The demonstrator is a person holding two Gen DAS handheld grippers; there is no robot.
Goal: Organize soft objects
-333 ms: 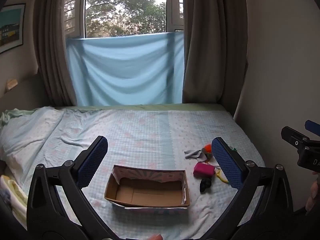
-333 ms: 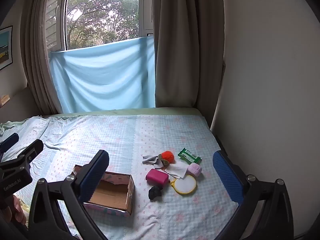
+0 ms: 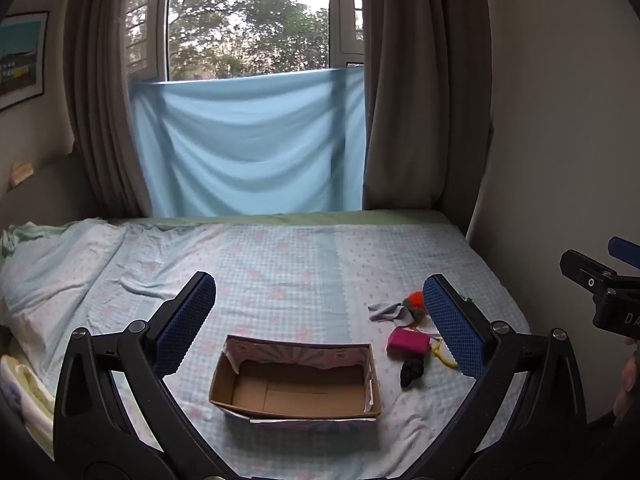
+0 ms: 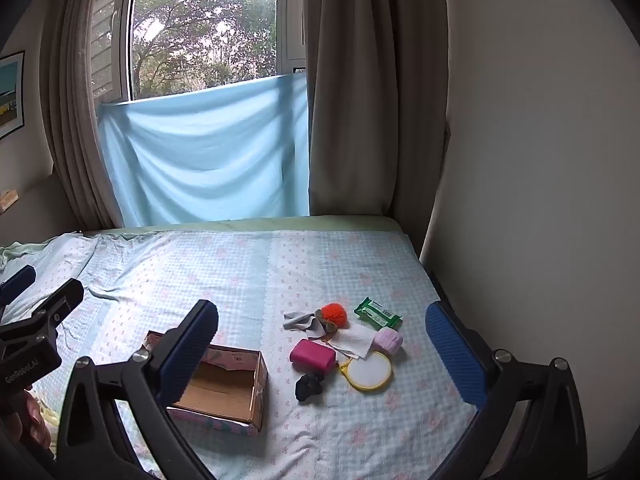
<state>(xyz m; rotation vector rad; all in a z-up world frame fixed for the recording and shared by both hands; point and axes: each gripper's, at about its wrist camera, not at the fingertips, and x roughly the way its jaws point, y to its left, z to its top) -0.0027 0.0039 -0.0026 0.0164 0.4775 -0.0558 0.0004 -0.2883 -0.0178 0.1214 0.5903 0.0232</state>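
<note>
An empty cardboard box (image 3: 294, 384) (image 4: 224, 388) lies on the bed. To its right sits a small pile: a magenta pouch (image 4: 313, 354) (image 3: 407, 341), a black scrunchie (image 4: 309, 386) (image 3: 412, 372), an orange pompom (image 4: 334, 313), a grey cloth (image 4: 298, 320), a white cloth (image 4: 354, 341), a pale pink roll (image 4: 388, 340), a green wipes pack (image 4: 378, 313) and a yellow-rimmed round pad (image 4: 369, 369). My left gripper (image 3: 320, 326) hovers open above the box. My right gripper (image 4: 320, 350) hovers open above the pile. Neither holds anything.
The bed sheet (image 4: 248, 280) is pale blue with pink flowers and rumpled at the left. A wall (image 4: 540, 160) runs along the bed's right edge. Curtains (image 4: 372, 100) and a blue cloth (image 4: 208, 152) hang over the window behind. A person's hand (image 4: 28, 420) holds the left tool.
</note>
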